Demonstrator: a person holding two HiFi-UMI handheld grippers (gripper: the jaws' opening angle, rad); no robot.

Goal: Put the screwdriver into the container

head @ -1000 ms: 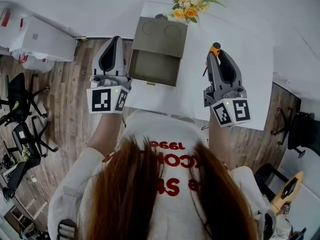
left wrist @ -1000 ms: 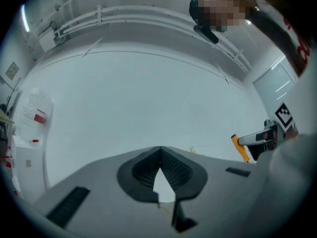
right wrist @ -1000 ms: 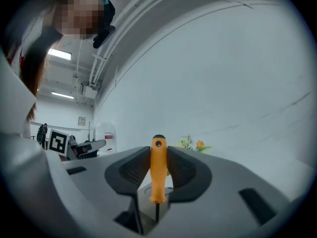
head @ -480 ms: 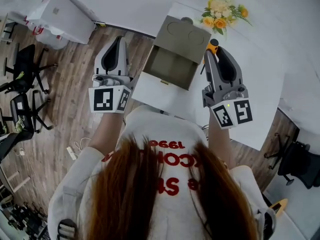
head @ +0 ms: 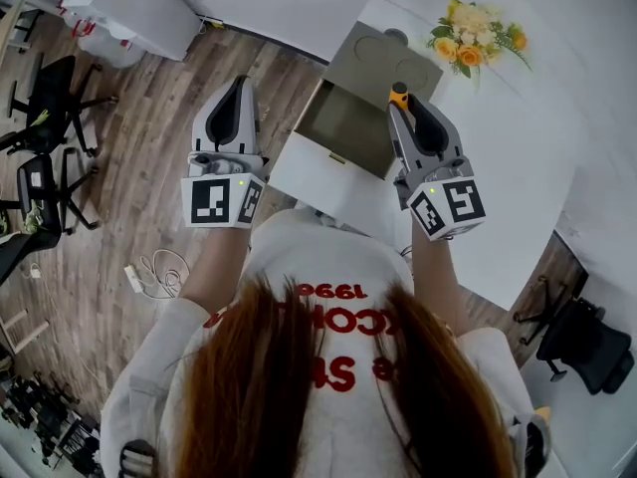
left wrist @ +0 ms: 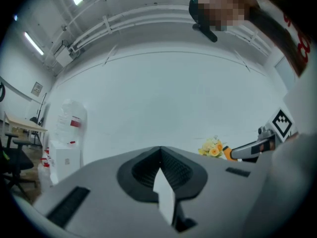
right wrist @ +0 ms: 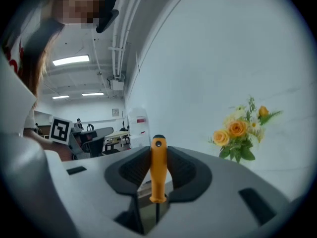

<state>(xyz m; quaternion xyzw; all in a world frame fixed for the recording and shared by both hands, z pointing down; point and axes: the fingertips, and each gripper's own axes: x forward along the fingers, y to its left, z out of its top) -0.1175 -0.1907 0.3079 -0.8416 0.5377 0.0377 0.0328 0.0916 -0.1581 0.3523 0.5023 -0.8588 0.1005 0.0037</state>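
Observation:
My right gripper (head: 399, 109) is shut on the screwdriver (head: 398, 96), whose orange handle stands upright between the jaws (right wrist: 158, 170) with the dark shaft pointing down. It hangs over the right-hand rim of the olive-green container (head: 340, 125), an open box with its lid folded back, on the white table (head: 498, 157). My left gripper (head: 238, 84) hovers over the wooden floor to the left of the box, jaws together and holding nothing (left wrist: 159, 151). In the left gripper view, the right gripper (left wrist: 253, 148) shows at the far right.
A bunch of yellow and orange flowers (head: 476, 40) stands on the table behind the box. Black chairs (head: 40, 167) and white cartons (head: 139, 3) stand on the floor at left, with a cable (head: 154, 272) nearby. Another chair (head: 587, 347) is at lower right.
The right gripper with the screwdriver has moved left, from over the bare table to the box's right rim. The head view has swung round. The left gripper has stayed beside the box.

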